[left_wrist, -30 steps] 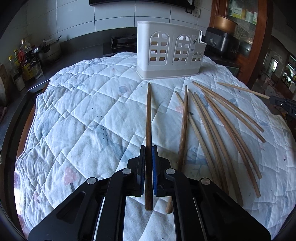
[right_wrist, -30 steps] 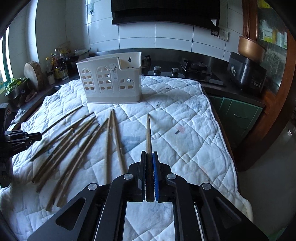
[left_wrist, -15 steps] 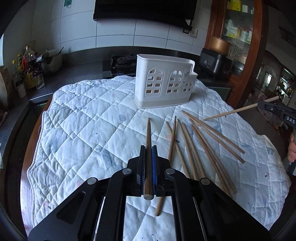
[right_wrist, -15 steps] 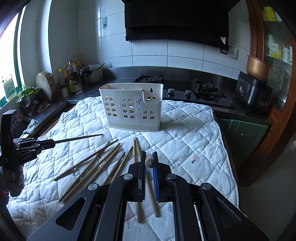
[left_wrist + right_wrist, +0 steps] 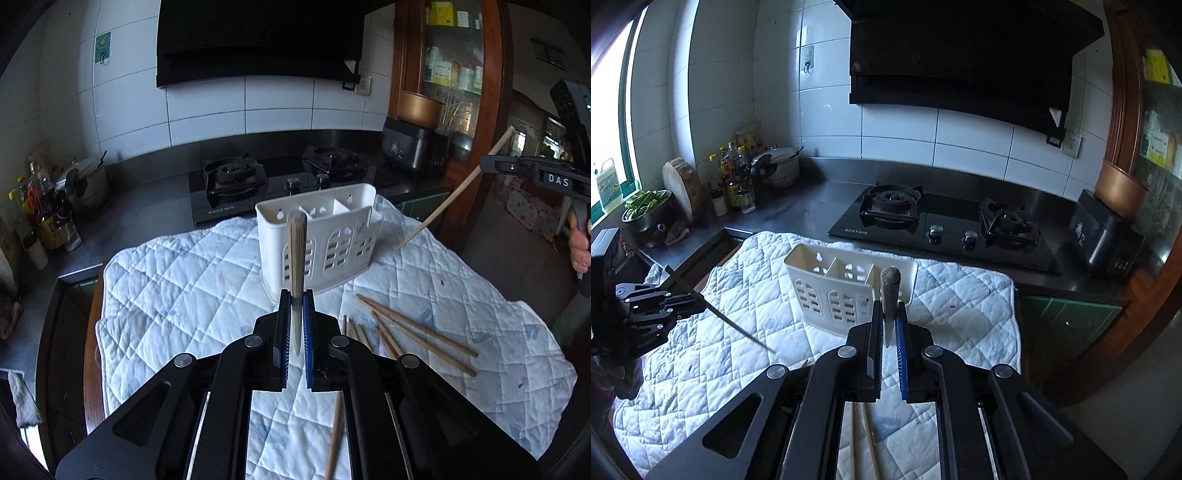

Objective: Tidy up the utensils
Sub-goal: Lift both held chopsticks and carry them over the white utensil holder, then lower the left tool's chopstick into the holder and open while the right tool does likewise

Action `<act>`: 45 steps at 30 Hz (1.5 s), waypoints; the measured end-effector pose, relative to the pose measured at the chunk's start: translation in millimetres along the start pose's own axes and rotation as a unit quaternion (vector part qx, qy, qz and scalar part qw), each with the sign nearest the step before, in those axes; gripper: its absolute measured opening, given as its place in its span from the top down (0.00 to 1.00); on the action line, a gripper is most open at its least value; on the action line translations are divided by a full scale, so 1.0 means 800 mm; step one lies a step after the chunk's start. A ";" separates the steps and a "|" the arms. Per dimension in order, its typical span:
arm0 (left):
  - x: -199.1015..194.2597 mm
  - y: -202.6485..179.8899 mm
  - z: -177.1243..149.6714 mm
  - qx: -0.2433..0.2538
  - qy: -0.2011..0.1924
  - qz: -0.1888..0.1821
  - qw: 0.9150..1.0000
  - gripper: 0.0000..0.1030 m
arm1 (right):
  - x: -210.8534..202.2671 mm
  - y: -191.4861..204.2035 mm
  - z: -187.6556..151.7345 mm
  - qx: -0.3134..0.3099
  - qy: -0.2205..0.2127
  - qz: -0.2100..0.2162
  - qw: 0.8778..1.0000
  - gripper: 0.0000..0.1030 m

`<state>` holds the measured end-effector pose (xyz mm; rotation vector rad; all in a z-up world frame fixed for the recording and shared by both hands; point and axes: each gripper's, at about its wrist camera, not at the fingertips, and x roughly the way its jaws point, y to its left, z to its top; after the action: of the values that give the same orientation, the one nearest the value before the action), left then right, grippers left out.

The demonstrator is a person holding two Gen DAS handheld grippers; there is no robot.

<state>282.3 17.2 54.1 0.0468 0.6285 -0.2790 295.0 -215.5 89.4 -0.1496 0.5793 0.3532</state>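
Observation:
My left gripper [image 5: 295, 314] is shut on a wooden chopstick [image 5: 296, 254], held raised in front of the white utensil holder [image 5: 325, 240]. My right gripper [image 5: 888, 325] is shut on another chopstick [image 5: 890, 288], raised in front of the same holder [image 5: 834, 291]. Each gripper shows in the other's view: the right one [image 5: 491, 168] at far right with its chopstick [image 5: 454, 195] angled down toward the holder, the left one [image 5: 698, 306] at far left with its chopstick [image 5: 735, 325] slanting down. Several loose chopsticks [image 5: 410, 332] lie on the quilted cloth [image 5: 177, 280].
The holder has three open compartments on top. Behind the cloth are a gas stove [image 5: 942, 225] and dark counter. Bottles and a pot [image 5: 48, 206] stand at the left, a rice cooker [image 5: 413, 151] at the right. Two chopsticks [image 5: 864, 439] lie under my right gripper.
Both grippers have lifted high above the cloth with their chopsticks and tilted up. The holder now shows from above, with its compartments visible.

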 end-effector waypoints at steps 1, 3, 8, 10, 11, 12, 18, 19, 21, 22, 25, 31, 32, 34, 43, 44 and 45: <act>-0.004 -0.001 0.010 0.003 -0.007 -0.001 1.000 0.95 | -0.001 -0.002 0.010 0.001 -0.002 0.001 1.000 0.93; -0.012 -0.005 0.030 0.012 -0.020 0.000 1.000 0.95 | -0.002 -0.005 0.029 0.003 -0.006 0.003 1.000 0.93; -0.032 -0.012 0.086 0.016 -0.069 -0.002 0.997 0.95 | 0.012 -0.005 0.059 0.003 -0.008 -0.001 1.000 0.93; -0.036 -0.014 0.111 0.015 -0.091 0.001 0.996 0.95 | 0.022 -0.003 0.064 0.001 -0.003 -0.001 1.000 0.93; -0.038 -0.015 0.122 0.013 -0.102 0.001 0.995 0.95 | 0.028 -0.001 0.065 -0.001 -0.001 -0.002 1.000 0.93; -0.038 -0.015 0.133 0.011 -0.113 0.003 0.993 0.95 | 0.033 0.000 0.066 -0.002 0.001 -0.002 1.000 0.93; -0.006 -0.011 0.167 -0.015 -0.135 0.018 0.991 0.95 | 0.067 0.000 0.062 0.004 0.021 0.000 1.000 0.93; 0.003 -0.007 0.168 -0.023 -0.131 0.016 0.991 0.95 | 0.072 0.000 0.060 0.005 0.024 0.000 1.000 0.93; 0.023 0.000 0.168 -0.037 -0.120 0.015 0.992 0.95 | 0.081 0.001 0.056 0.008 0.031 0.002 0.999 0.93; 0.032 0.003 0.166 -0.043 -0.116 0.015 0.992 0.95 | 0.085 0.000 0.053 0.009 0.034 0.002 0.999 0.93; 0.058 0.013 0.161 -0.060 -0.097 0.016 0.993 0.95 | 0.095 0.001 0.046 0.014 0.039 0.007 0.999 0.93; 0.094 0.022 0.143 -0.066 -0.065 0.017 0.996 0.95 | 0.117 0.003 0.033 0.017 0.050 0.007 0.999 0.93; 0.097 0.024 0.140 -0.066 -0.062 0.015 0.996 0.95 | 0.120 0.002 0.031 0.019 0.052 0.008 0.998 0.93; 0.105 0.026 0.137 -0.066 -0.055 0.015 0.996 0.95 | 0.126 0.001 0.028 0.023 0.055 0.008 0.998 0.93; 0.115 0.026 0.130 -0.063 -0.047 0.007 0.997 0.92 | 0.135 -0.001 0.022 0.030 0.056 0.012 0.998 0.93; 0.114 0.026 0.129 -0.066 -0.047 0.002 0.997 0.92 | 0.134 -0.001 0.023 0.031 0.054 0.010 0.998 0.92; 0.114 0.027 0.129 -0.066 -0.047 0.002 0.997 0.92 | 0.133 -0.002 0.023 0.031 0.052 0.012 0.998 0.91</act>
<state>417.8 2.7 83.5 -0.0922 0.5512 -0.2328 387.8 -182.5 45.1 -0.1013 0.6956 0.3518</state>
